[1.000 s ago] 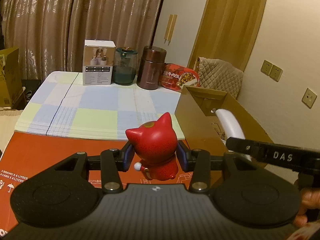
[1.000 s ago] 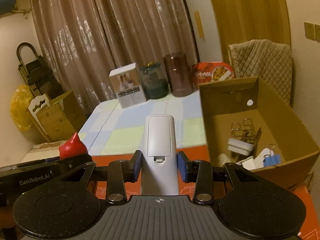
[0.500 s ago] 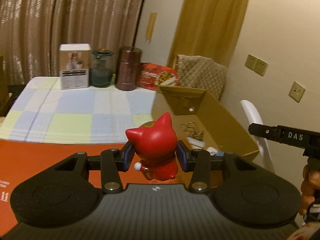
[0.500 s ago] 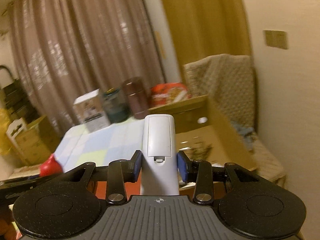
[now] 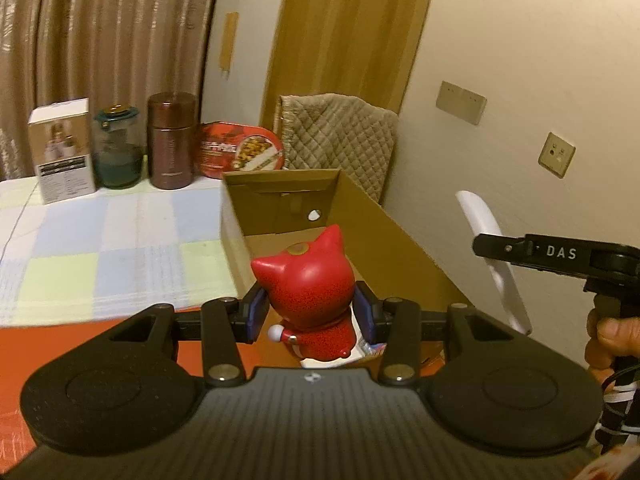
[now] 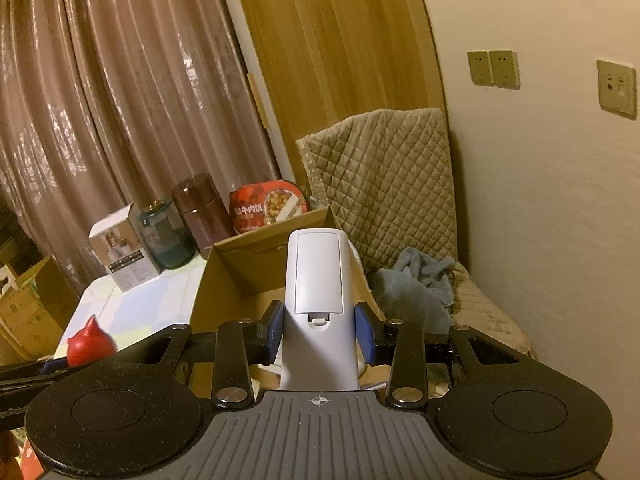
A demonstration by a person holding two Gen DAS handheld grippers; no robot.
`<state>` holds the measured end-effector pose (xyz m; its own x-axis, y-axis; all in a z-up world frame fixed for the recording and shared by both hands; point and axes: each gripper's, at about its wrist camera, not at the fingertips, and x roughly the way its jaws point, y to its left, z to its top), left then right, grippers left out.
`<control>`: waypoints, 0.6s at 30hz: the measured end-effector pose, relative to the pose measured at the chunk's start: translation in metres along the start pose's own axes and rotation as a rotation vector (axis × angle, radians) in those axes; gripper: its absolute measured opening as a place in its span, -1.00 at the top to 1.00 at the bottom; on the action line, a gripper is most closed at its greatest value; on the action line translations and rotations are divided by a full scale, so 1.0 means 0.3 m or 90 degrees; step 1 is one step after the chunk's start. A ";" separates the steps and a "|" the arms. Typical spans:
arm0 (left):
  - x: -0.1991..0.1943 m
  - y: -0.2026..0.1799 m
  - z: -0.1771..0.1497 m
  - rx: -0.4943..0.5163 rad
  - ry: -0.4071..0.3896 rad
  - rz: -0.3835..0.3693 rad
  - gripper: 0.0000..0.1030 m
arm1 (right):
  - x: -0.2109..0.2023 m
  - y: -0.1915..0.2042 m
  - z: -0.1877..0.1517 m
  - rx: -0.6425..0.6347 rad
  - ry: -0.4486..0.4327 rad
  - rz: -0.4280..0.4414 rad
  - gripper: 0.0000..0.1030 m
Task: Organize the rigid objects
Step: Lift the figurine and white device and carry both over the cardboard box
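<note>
My left gripper (image 5: 310, 312) is shut on a red cat figurine (image 5: 310, 284) and holds it above the near end of an open cardboard box (image 5: 400, 236). My right gripper (image 6: 319, 330) is shut on a white remote control (image 6: 318, 280), back side up, over the same box (image 6: 240, 264). The remote also shows at the right of the left wrist view (image 5: 494, 248), beside the box. The figurine's ear shows low left in the right wrist view (image 6: 90, 340). Most of the box's contents are hidden behind the held things.
A white carton (image 5: 62, 148), a green jar (image 5: 118, 148), a brown canister (image 5: 172, 140) and a red food tub (image 5: 240, 148) stand at the back of the checked tablecloth (image 5: 100, 248). A quilted chair (image 6: 384, 184) with a grey cloth (image 6: 416, 280) stands by the wall.
Both grippers have swung right with their objects. The figurine now hangs over the box, and the remote has moved from the box's left to over it, closer to the wall.
</note>
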<state>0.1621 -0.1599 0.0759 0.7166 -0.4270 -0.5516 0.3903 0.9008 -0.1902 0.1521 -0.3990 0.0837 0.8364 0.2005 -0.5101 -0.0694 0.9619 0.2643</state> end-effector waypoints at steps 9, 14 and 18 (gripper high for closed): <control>0.177 -0.018 0.085 0.031 0.021 0.000 0.23 | 0.172 -0.019 0.056 -0.040 0.038 0.014 0.32; 0.264 -0.009 0.114 0.036 0.040 0.005 0.23 | 0.252 -0.019 0.070 -0.062 0.057 0.012 0.32; 0.319 -0.007 0.127 0.044 0.055 0.010 0.23 | 0.311 -0.015 0.078 -0.076 0.076 0.013 0.32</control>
<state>0.2519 -0.2056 0.0545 0.6717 -0.4018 -0.6224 0.4201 0.8986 -0.1267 0.2432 -0.3891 0.0541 0.7637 0.2340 -0.6017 -0.1562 0.9713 0.1795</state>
